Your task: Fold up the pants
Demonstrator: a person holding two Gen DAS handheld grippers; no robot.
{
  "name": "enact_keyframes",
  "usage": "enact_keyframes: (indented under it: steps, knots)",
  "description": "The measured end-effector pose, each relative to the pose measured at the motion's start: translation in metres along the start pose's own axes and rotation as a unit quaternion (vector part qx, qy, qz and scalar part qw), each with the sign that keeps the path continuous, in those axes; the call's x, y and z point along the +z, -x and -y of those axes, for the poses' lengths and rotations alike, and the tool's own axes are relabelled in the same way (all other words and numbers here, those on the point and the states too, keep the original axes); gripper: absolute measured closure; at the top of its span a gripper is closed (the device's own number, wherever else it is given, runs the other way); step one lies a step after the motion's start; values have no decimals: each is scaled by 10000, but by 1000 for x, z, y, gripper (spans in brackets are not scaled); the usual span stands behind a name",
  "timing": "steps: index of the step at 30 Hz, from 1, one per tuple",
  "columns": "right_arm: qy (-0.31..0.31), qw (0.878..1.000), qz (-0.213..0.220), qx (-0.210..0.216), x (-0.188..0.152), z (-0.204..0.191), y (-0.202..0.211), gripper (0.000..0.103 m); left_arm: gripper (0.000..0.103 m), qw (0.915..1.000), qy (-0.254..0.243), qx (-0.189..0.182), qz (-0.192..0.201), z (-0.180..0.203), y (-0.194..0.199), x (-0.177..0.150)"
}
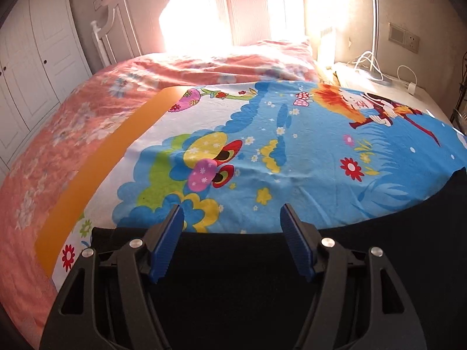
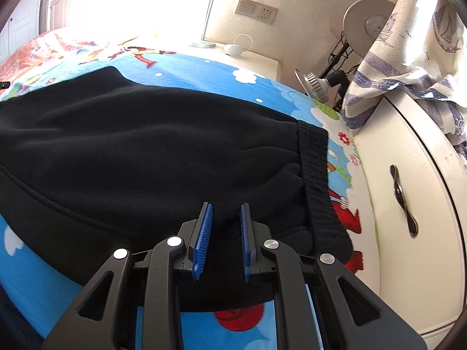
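Black pants [image 2: 131,145] lie flat on a bright cartoon sheet [image 2: 204,70], with the ribbed waistband [image 2: 316,175] at the right. My right gripper [image 2: 226,213] hovers over the pants near the waistband, its blue pads a narrow gap apart with nothing between them. In the left wrist view the black pants [image 1: 233,277] fill the bottom of the frame. My left gripper [image 1: 232,215] is wide open over the pants' far edge, with the cartoon sheet [image 1: 292,145] beyond it.
A pink floral quilt [image 1: 73,134] covers the bed's left and far side, before a white headboard [image 1: 131,23]. A white drawer front with a dark handle [image 2: 404,201] stands at the right, with a striped cloth [image 2: 408,67] draped over it. A bedside surface holds white cables [image 1: 376,70].
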State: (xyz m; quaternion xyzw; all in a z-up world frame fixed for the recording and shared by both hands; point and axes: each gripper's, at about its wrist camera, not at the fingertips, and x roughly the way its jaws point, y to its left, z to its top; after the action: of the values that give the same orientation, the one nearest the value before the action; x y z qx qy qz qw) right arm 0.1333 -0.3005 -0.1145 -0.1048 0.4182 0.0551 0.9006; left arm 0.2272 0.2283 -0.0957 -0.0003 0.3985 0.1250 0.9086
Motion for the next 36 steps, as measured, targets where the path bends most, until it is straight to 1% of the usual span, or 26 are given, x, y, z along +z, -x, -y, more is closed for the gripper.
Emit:
enact_keyframes:
  steps: [2, 3, 4, 5, 6, 7, 8, 9, 10, 11, 12, 13, 14, 15, 16, 17, 19, 21, 25, 28, 29, 30, 31, 33, 34, 36]
  knots:
    - [118, 9968, -67, 791, 20, -33, -2, 95, 35, 9965, 128, -800, 222, 3, 36, -17]
    - [282, 9933, -88, 1121, 31, -55, -4, 95, 35, 9930, 100, -1145, 266, 12, 51, -29]
    - [489, 9889, -109, 1397, 43, -78, -7, 95, 35, 9891, -32, -1458, 192, 24, 60, -42]
    - [726, 9830, -143, 1683, 56, -104, -11, 95, 36, 9857, -162, -1678, 50, 36, 65, -56]
    - [933, 9754, -200, 1989, 68, -130, -16, 95, 43, 9831, -250, -1813, -50, 48, 65, -69]
    - [1092, 9676, -267, 2261, 81, -154, -22, 95, 47, 9818, -335, -1867, -109, 58, 64, -83]
    - [1227, 9602, -341, 2488, 94, -178, -30, 95, 47, 9832, -427, -1767, -170, 64, 60, -95]
    - [1374, 9539, -441, 2630, 105, -202, -40, 95, 48, 9880, -496, -1444, -239, 69, 54, -110]
    - [1572, 9484, -559, 2695, 114, -226, -51, 95, 48, 9919, -524, -1141, -208, 68, 49, -121]
    - [1765, 9433, -656, 2732, 121, -247, -62, 95, 48, 9938, -488, -995, 117, 67, 57, -132]
    - [1944, 9386, -744, 2753, 126, -265, -72, 95, 46, 9955, -402, -832, 227, 64, 62, -140]
    - [2078, 9357, -820, 2730, 129, -280, -84, 95, 43, 9966, -300, -691, 318, 61, 67, -144]
    - [2121, 9360, -710, 2716, 134, -287, -89, 95, 41, 9973, -238, -589, 382, 60, 71, -148]
    - [2140, 9366, -588, 2710, 139, -293, -92, 95, 32, 9979, -242, -417, 428, 61, 74, -153]
    - [2145, 9380, -601, 2655, 145, -296, -97, 95, 31, 9977, -300, -350, 499, 62, 77, -157]
    - [2102, 9418, -562, 2561, 150, -296, -99, 95, 31, 9974, -326, -360, 529, 62, 79, -159]
    - [2087, 9521, -373, 2203, 155, -295, -106, 95, 30, 9976, -206, -364, 550, 60, 79, -162]
    - [1990, 9540, -270, 2226, 155, -295, -109, 95, 30, 9973, -67, -348, 643, 59, 80, -166]
    - [2079, 9618, 124, 1776, 150, -305, -106, 95, 29, 9960, 240, -361, 775, 56, 81, -172]
    - [1932, 9707, 146, 1420, 149, -311, -95, 95, 29, 9961, 274, -363, 760, 56, 82, -172]
    - [1825, 9732, 175, 1387, 149, -310, -87, 95, 29, 9962, 298, -381, 724, 55, 83, -171]
    - [1717, 9733, 237, 1507, 147, -310, -76, 95, 29, 9966, 340, -357, 665, 53, 85, -170]
    - [1603, 9716, 275, 1721, 142, -310, -65, 95, 29, 9965, 452, -325, 626, 49, 88, -168]
    - [1437, 9676, 186, 2066, 131, -315, -51, 95, 30, 9925, 857, -409, 775, 36, 96, -165]
    - [1371, 9665, 84, 2167, 124, -317, -48, 95, 36, 9912, 972, -421, 800, 32, 97, -164]
    - [1218, 9660, -130, 2276, 108, -322, -44, 95, 42, 9922, 993, -305, 691, 24, 91, -158]
